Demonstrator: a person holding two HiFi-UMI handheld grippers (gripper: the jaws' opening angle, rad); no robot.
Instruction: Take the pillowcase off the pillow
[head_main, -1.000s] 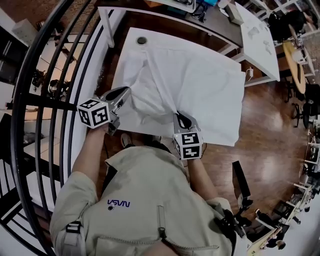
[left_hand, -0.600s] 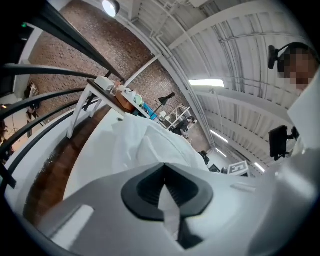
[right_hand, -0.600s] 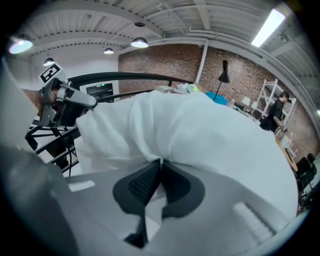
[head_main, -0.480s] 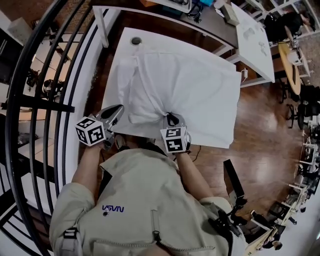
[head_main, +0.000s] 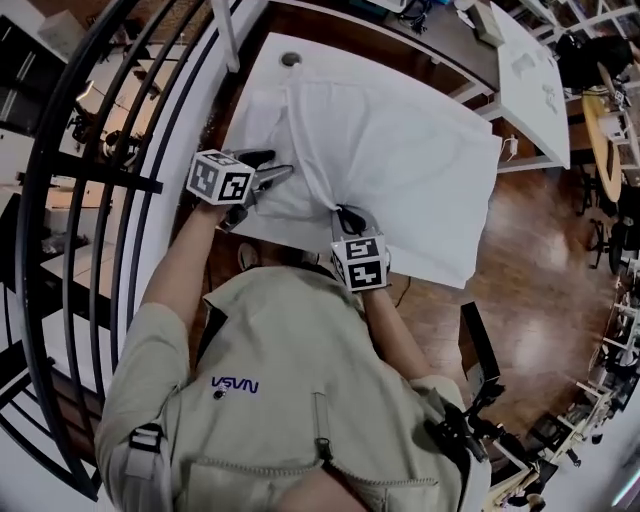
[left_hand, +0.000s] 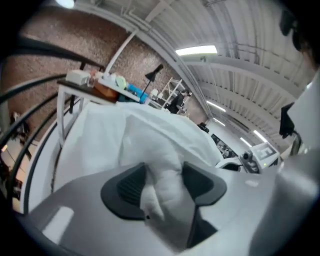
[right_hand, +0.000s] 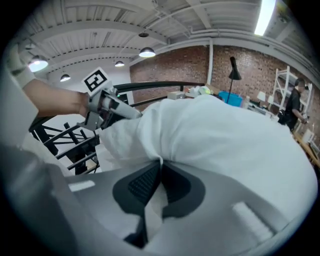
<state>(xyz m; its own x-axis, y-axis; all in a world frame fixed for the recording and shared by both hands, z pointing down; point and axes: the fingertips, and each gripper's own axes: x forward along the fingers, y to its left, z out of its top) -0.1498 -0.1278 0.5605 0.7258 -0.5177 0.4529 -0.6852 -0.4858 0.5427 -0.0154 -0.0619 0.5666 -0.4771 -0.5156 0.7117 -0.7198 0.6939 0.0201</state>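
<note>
A white pillow in its white pillowcase (head_main: 390, 150) lies on the white table (head_main: 262, 62). My left gripper (head_main: 270, 167) is at the pillow's near left side. Its jaws are opening, with a bunched fold of the white fabric (left_hand: 161, 172) between the pads, which do not clamp it. My right gripper (head_main: 348, 216) is at the near edge of the pillow. It is shut on a pinch of pillowcase fabric (right_hand: 159, 161), which gathers into creases at the pads. The right gripper view also shows the left gripper (right_hand: 107, 107) against the pillow (right_hand: 225, 135).
A round cable hole (head_main: 290, 58) sits at the table's far left corner. Black curved railings (head_main: 110, 150) run along the left. Another white table (head_main: 525, 70) stands at the far right. Wooden floor (head_main: 540, 270) shows to the right of the table.
My left gripper has moved from the table's near left edge onto the pillow's left side, and its jaws have spread apart. The right gripper stays shut on the fabric.
</note>
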